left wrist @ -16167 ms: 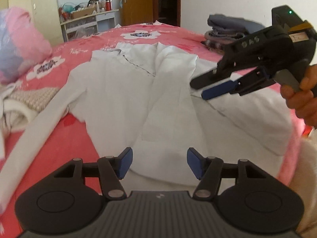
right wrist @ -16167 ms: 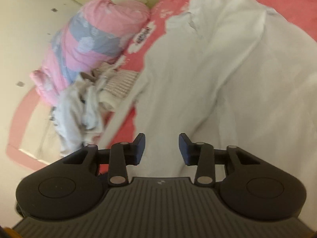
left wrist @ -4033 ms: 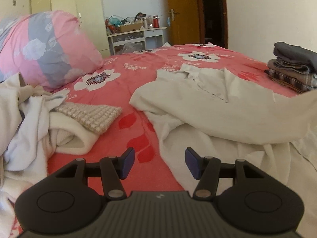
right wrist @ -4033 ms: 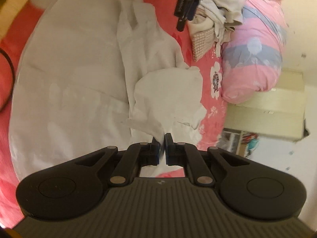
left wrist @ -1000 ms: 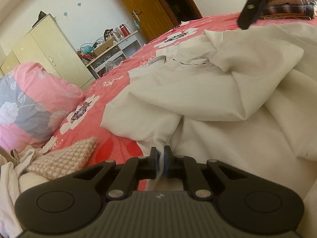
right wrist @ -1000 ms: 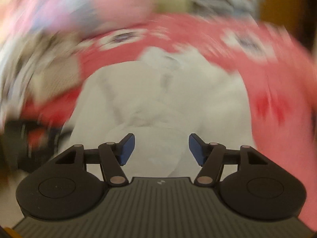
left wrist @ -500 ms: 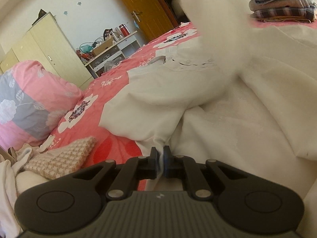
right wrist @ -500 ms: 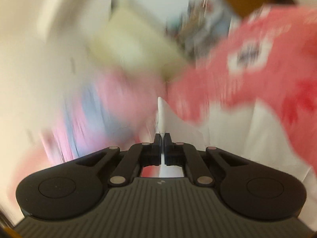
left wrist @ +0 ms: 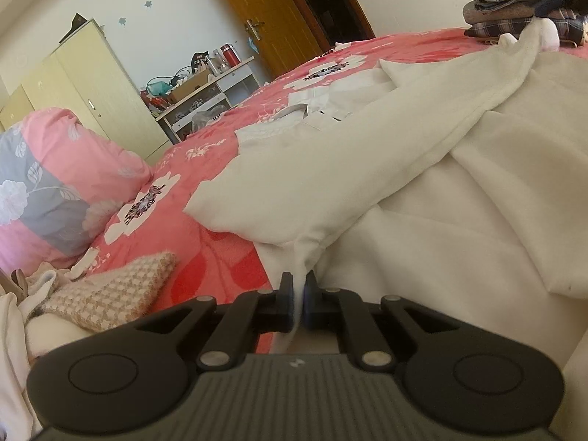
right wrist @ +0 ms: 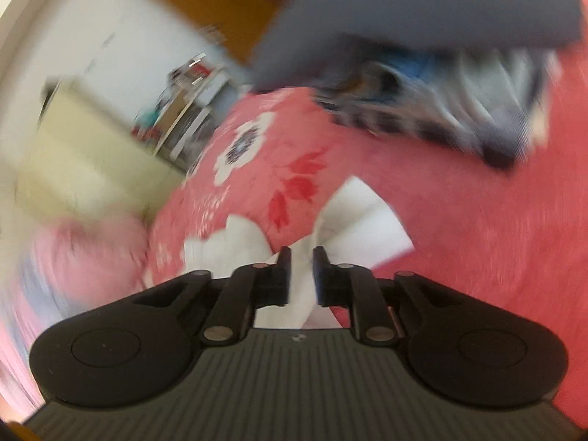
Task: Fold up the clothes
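A white shirt [left wrist: 422, 183] sprawls across the centre and right of the left-wrist frame on a red floral bed [left wrist: 228, 257]. The left gripper [left wrist: 298, 294] pinches its edge, jaws nearly closed on cloth. The right gripper [right wrist: 301, 275], jaws narrowly parted around white fabric in a blurred view, appears mid-fold. Next, likely, the sleeve needs laying flat. Folded clothes [left wrist: 514, 7] sit upper right.
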A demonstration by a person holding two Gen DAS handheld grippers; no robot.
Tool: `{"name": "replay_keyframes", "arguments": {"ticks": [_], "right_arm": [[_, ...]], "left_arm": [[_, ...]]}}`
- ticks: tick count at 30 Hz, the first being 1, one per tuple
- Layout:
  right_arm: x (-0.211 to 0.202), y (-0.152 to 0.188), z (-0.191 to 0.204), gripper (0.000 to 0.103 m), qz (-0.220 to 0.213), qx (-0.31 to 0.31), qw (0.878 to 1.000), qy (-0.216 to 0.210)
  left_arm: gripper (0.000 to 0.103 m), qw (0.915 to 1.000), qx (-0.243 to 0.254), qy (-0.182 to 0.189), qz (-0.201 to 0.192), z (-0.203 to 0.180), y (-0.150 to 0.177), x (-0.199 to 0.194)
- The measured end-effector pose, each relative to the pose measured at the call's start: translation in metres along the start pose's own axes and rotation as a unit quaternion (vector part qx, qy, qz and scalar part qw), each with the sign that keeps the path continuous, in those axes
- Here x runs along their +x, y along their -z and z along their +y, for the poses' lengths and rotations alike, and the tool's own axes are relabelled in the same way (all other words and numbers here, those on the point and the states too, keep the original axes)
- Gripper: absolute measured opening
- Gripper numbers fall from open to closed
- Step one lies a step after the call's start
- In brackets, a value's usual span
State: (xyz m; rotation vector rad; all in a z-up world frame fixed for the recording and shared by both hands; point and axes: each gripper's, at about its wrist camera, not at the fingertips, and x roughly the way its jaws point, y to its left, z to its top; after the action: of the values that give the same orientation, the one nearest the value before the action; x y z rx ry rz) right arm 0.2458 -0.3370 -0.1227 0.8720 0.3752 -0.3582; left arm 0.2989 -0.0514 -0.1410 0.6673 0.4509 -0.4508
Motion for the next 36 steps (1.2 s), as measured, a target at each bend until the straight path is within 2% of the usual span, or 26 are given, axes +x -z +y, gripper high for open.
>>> {"name": "replay_keyframes", "arguments": {"ticks": [1,2,3,4,5,6,7,8,9,11,12,13,14,16,17,19,20,22,23,24,26,28,30,33,36], "right_arm": [[-0.002,0.005,0.016,0.017,0.002,-0.063,0.998,-0.008],[-0.001,0.015,0.036,0.018,0.013,-0.141,0.990,-0.022],[-0.001,0.025,0.056,0.019,0.024,-0.219,0.975,-0.037],[-0.001,0.036,0.076,0.021,0.035,-0.295,0.953,-0.052],[0.000,0.052,0.093,0.027,0.050,-0.373,0.924,-0.072],[0.002,0.066,0.109,0.031,0.065,-0.447,0.888,-0.084],[0.006,0.088,0.120,0.031,0.071,-0.522,0.846,-0.083],[0.009,0.110,0.131,0.031,0.077,-0.593,0.798,-0.080],[0.014,0.127,0.137,0.031,0.081,-0.641,0.760,-0.073],[0.031,0.151,0.141,0.031,0.091,-0.710,0.696,-0.053],[0.037,0.157,0.143,0.031,0.093,-0.732,0.674,-0.045],[0.040,0.163,0.143,0.031,0.093,-0.746,0.658,-0.037],[0.042,0.169,0.143,0.031,0.092,-0.760,0.643,-0.030],[0.044,0.167,0.138,0.031,0.090,-0.767,0.634,-0.025],[0.045,0.164,0.137,0.030,0.089,-0.766,0.636,-0.022],[0.045,0.158,0.135,0.030,0.086,-0.761,0.643,-0.014],[0.048,0.155,0.131,0.029,0.085,-0.758,0.646,-0.010],[0.044,0.155,0.123,0.021,0.085,-0.751,0.654,0.000],[0.046,0.154,0.120,0.010,0.085,-0.747,0.659,0.006],[0.048,0.151,0.119,0.004,0.080,-0.745,0.662,0.011],[0.050,0.145,0.121,0.001,0.072,-0.738,0.671,0.011],[0.039,0.138,0.132,0.001,0.059,-0.723,0.688,-0.006],[0.021,0.137,0.149,0.001,0.056,-0.713,0.698,-0.035],[0.002,0.150,0.169,0.001,0.074,-0.706,0.702,-0.068],[-0.005,0.176,0.172,0.002,0.104,-0.707,0.695,-0.082]], "left_arm": [[0.005,1.0000,0.000,0.000,0.000,0.000,0.000,0.000],[0.005,1.0000,0.001,0.000,0.000,0.000,0.000,0.000],[0.005,1.0000,0.001,-0.001,0.000,-0.001,0.000,0.000],[0.005,1.0000,0.001,-0.001,0.000,-0.001,0.000,0.000],[0.006,1.0000,0.001,-0.001,0.000,0.000,0.000,0.000],[0.007,1.0000,0.001,-0.001,0.000,0.000,0.000,0.001],[0.008,1.0000,0.001,-0.004,0.001,0.000,0.000,0.001],[0.010,0.9999,0.007,-0.006,-0.005,-0.001,0.000,-0.001],[0.011,0.9998,0.013,-0.007,-0.011,-0.003,-0.001,-0.004],[0.018,0.9994,0.025,-0.011,-0.023,-0.006,-0.002,-0.008],[0.027,0.9990,0.031,-0.012,-0.029,-0.008,-0.002,-0.011],[0.032,0.9982,0.042,-0.014,-0.041,-0.010,-0.002,-0.014],[0.042,0.9970,0.054,-0.017,-0.053,-0.013,-0.002,-0.018],[0.045,0.9936,0.086,-0.035,-0.064,-0.022,-0.002,-0.019],[0.045,0.9929,0.094,-0.041,-0.061,-0.025,-0.003,-0.015],[0.038,0.9930,0.098,-0.042,-0.051,-0.028,-0.005,-0.009],[0.031,0.9940,0.092,-0.038,-0.045,-0.026,-0.007,-0.007],[0.020,0.9961,0.073,-0.037,-0.032,-0.021,-0.008,-0.001],[0.002,0.9971,0.060,-0.041,-0.024,-0.017,-0.009,0.002],[0.003,0.9977,0.046,-0.046,-0.015,-0.012,-0.009,0.005],[0.003,0.9987,0.006,-0.049,-0.006,0.003,-0.009,0.005],[0.003,0.9980,-0.033,-0.053,0.006,0.019,-0.006,0.004],[0.003,0.9962,-0.064,-0.055,0.024,0.033,-0.001,0.007],[0.003,0.9928,-0.103,-0.040,0.046,0.049,0.006,0.012],[0.003,0.9908,-0.120,-0.034,0.053,0.056,0.011,0.009]]}}
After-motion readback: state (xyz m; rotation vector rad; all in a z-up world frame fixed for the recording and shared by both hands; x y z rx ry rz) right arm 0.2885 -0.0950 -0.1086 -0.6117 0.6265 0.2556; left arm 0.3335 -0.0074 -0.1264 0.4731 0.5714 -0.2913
